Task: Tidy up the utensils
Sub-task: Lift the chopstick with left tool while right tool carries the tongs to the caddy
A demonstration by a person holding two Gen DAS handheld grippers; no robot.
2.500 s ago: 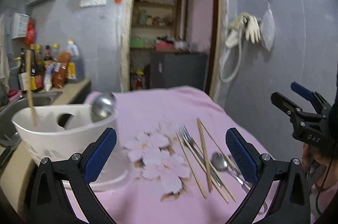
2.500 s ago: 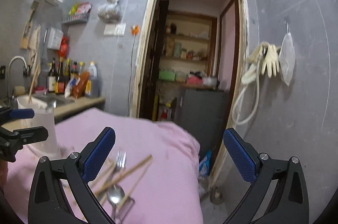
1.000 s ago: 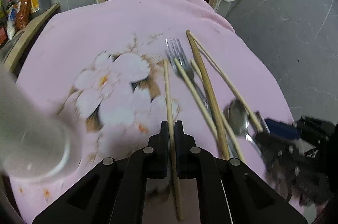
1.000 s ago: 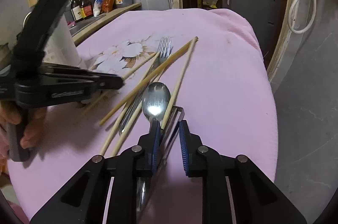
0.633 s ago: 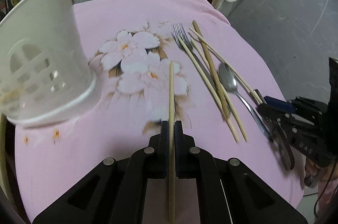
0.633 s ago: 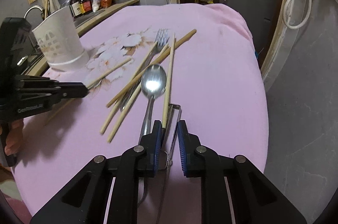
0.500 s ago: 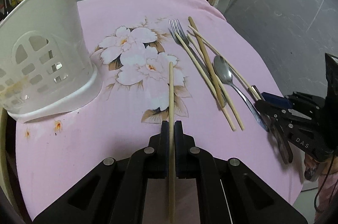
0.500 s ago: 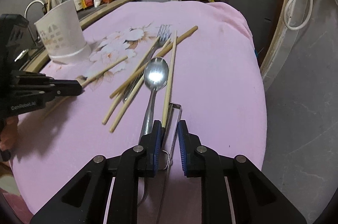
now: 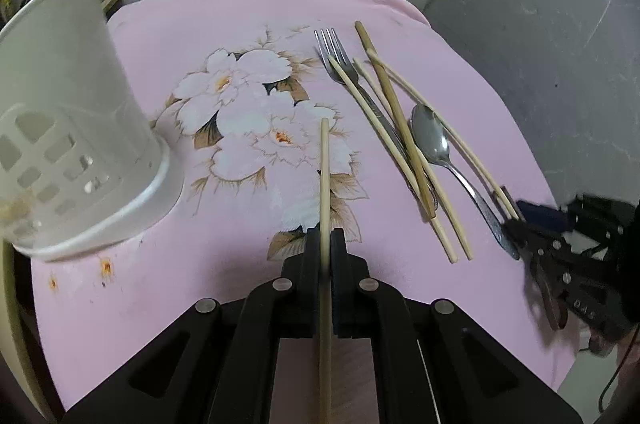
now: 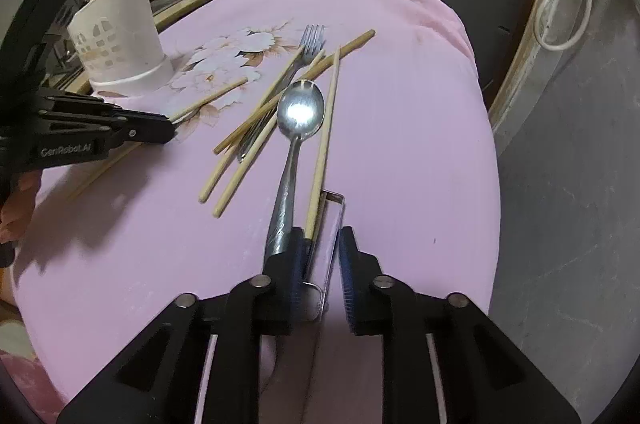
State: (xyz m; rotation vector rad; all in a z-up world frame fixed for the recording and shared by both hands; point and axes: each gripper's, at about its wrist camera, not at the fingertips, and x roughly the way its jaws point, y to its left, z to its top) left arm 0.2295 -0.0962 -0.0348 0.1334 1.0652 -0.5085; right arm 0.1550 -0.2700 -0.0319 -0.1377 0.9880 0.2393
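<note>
Two sets of tongs work a pink, flower-printed surface [image 9: 240, 0] strewn with utensils. The left tongs [image 9: 326, 244] are clamped on a single wooden chopstick [image 9: 324, 160], which runs straight forward between the closed pads, its far end over the printed blossoms. The right tongs [image 10: 320, 252] sit low at the near end of a steel spoon [image 10: 298, 120] and a neighbouring chopstick [image 10: 326, 128]; the pads stand slightly apart with a thin wire-like frame showing between them, and what they grip, if anything, cannot be told. A fork [image 9: 340, 64] and several more chopsticks [image 9: 396, 116] lie crossed in a loose pile just beside the spoon. The white perforated holder [image 9: 68, 104], the likely destination, stands at the left of the surface, well apart from the pile, with a spoon bowl showing above its rim.

The chopstick looks light, stiff and smooth, likely to pivot or slide if pinched near one end; a hold nearer its middle should steady it. The spoon, heavier and slick, is probably best taken along its handle.
</note>
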